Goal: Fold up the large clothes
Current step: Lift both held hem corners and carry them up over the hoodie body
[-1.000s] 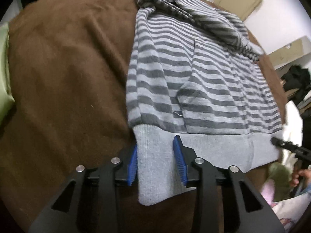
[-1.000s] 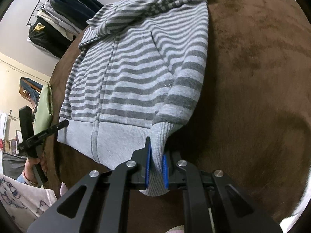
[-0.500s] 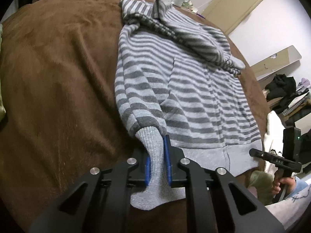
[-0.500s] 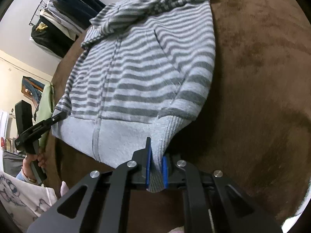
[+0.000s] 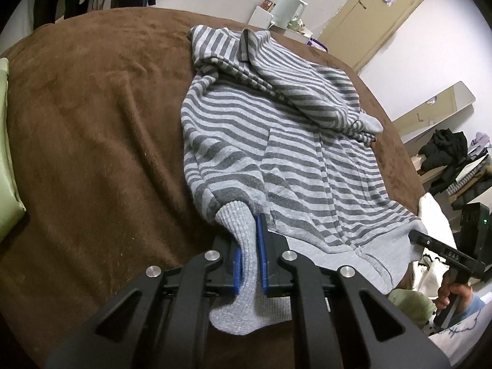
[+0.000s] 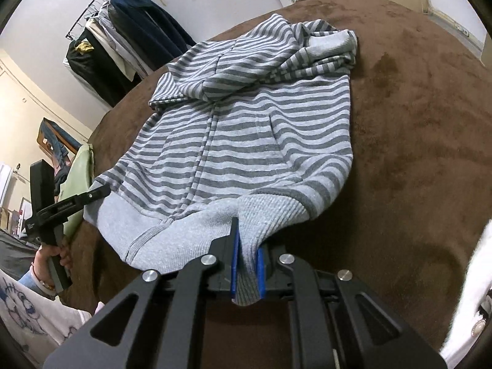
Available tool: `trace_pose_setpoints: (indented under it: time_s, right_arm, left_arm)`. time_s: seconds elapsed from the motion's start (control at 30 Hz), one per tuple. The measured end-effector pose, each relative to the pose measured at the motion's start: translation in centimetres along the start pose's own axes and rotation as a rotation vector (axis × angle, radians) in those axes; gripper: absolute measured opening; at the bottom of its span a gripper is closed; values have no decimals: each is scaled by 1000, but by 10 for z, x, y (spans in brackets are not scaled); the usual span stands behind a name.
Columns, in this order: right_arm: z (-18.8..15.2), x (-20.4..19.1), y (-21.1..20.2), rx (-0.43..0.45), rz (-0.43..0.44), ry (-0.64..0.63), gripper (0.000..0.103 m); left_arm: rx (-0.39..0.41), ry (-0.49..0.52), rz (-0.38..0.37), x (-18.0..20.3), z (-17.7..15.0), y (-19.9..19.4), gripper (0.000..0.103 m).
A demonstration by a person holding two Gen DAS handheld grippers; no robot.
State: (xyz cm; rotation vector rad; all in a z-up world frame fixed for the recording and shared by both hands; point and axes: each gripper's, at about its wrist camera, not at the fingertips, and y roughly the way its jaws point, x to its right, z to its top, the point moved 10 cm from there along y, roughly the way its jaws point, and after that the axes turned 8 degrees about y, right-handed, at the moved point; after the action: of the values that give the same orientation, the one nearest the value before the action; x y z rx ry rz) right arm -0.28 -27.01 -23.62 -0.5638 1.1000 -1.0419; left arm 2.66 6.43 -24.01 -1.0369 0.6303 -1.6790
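Note:
A grey striped hoodie [image 5: 307,160] lies front-up on the brown blanket [image 5: 92,123], its hood and sleeves bunched at the far end. My left gripper [image 5: 247,236] is shut on the left corner of the plain ribbed hem, which hangs out below the blue pads. In the right wrist view the hoodie [image 6: 246,141] stretches away from my right gripper [image 6: 246,246], shut on the hem's right corner. Both corners are lifted off the blanket and the hem sags between them. Each view shows the other gripper at the hem's far end: right gripper [image 5: 419,236], left gripper [image 6: 103,190].
A green pillow [image 5: 6,153] lies at the bed's left edge. A clothes rack [image 6: 123,30] stands behind the bed; a white kettle [image 5: 289,9] and a door [image 5: 378,15] are beyond it. Piled clothes [image 5: 452,153] sit right. Brown blanket [image 6: 415,123] spreads right of the hoodie.
The left jaws closed on the hem corner that lay between them. Both grippers rose, lifting the two hem corners off the blanket, and both views tilted up toward the room.

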Motion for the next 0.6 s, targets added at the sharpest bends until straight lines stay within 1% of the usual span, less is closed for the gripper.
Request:
trace_pose_setpoints:
  time_s: [0.13, 0.23, 0.27, 0.33, 0.4, 0.47, 0.53, 0.57, 0.6]
  right_arm:
    - [8, -3, -11, 45, 13, 17, 10]
    - [30, -14, -24, 117, 30, 19, 10]
    - [42, -18, -30, 154, 36, 17, 10]
    - [64, -24, -40, 211, 40, 10, 10]
    - [93, -27, -50, 290, 47, 13, 10]
    - [126, -29, -53, 343, 45, 5, 10]
    - [153, -33, -51, 370, 45, -14, 10]
    - [173, -36, -49, 389, 21, -51, 10]
    - [185, -37, -46, 393, 8, -71, 10]
  left_arm:
    - [50, 0, -1, 5, 16, -11, 12]
    - [130, 16, -2, 15, 45, -27, 11]
    - [151, 24, 2, 18, 53, -31, 11]
    - [219, 58, 19, 25, 83, -38, 11]
    - [268, 83, 38, 29, 112, -37, 11]
    - [296, 107, 55, 33, 145, -29, 11]
    - [311, 128, 74, 35, 171, -20, 11]
    - [310, 131, 76, 33, 190, -13, 11]
    - [306, 126, 75, 30, 202, -7, 11]
